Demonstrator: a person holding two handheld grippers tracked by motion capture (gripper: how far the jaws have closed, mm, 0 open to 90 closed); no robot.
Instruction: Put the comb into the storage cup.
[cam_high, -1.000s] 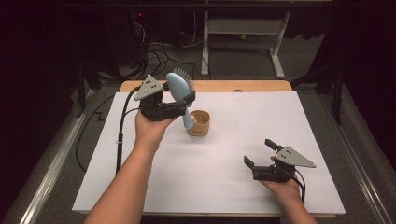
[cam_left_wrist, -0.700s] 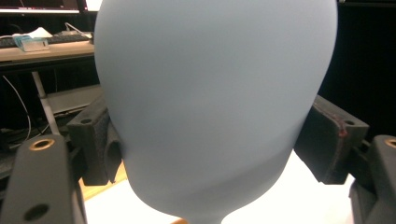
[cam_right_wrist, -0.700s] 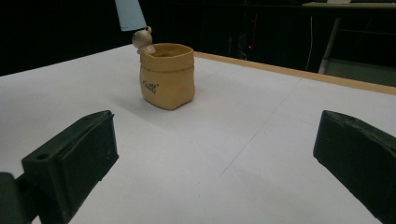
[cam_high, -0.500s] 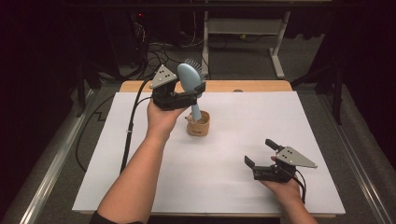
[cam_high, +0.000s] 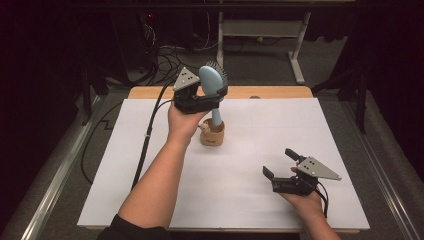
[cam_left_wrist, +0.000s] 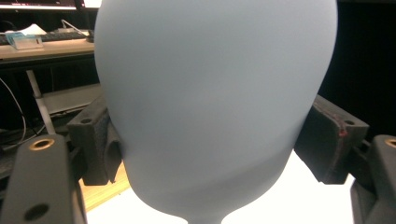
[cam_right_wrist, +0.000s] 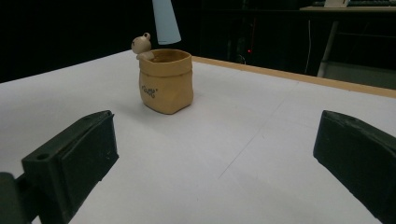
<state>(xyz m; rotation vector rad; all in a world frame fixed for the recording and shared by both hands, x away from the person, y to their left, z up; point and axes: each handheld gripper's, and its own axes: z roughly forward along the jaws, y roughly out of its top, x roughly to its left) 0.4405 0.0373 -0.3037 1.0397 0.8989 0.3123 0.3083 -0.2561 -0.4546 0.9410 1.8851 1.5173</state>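
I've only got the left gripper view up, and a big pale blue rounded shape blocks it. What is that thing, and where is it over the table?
Observer: It is the head of a brush with dark bristles on its far side; the left gripper is clamped on the head, handle pointing down.
Operator: What's below the handle?
Observer: A small tan sack-shaped holder stands on the white table cover; in the right gripper view the handle tip hangs just above its mouth, not yet inside.
Operator: Anything on that holder?
Observer: A small animal figure peeks over its rim.
Operator: And the other gripper?
Observer: The right gripper rests open near the table's near right, with nothing between its jaws.
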